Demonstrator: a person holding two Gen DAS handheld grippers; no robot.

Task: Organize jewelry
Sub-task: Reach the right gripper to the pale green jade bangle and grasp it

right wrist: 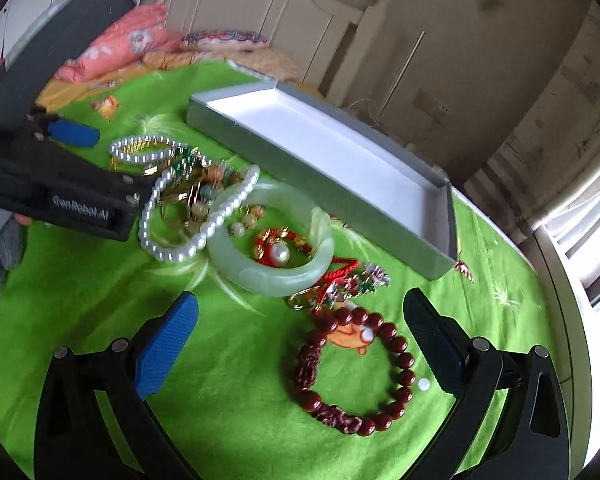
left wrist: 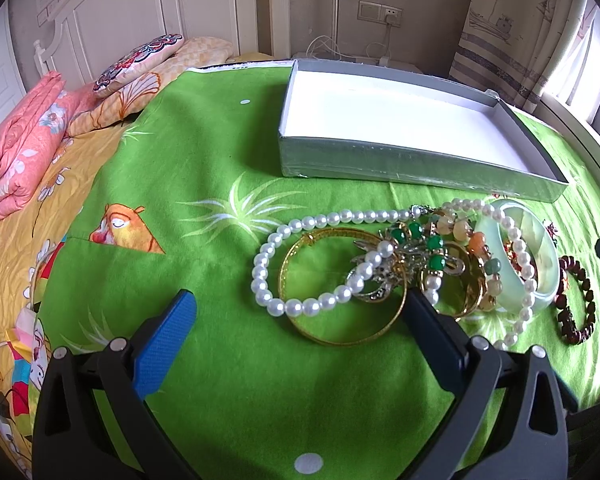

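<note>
While both tools gape wide and empty, the left tool [left wrist: 300, 304] hovers by the pearls [left wrist: 300, 248] and the right tool [right wrist: 300, 304] over the red beads [right wrist: 354, 372]; box [left wrist: 380, 160] sits behind on the bed.

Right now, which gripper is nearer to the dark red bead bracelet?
Right. The dark red bead bracelet lies between the right gripper's open fingers; the left gripper is over the gold bangle, across the pile.

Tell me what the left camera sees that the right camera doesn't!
Only the left wrist view shows the wall socket and the whole gold bangle. Only the right wrist view shows the full red bead bracelet, the red cord charm and the left gripper from outside. Both show the pearl necklace, jade bangle, empty box and green cloth.
</note>
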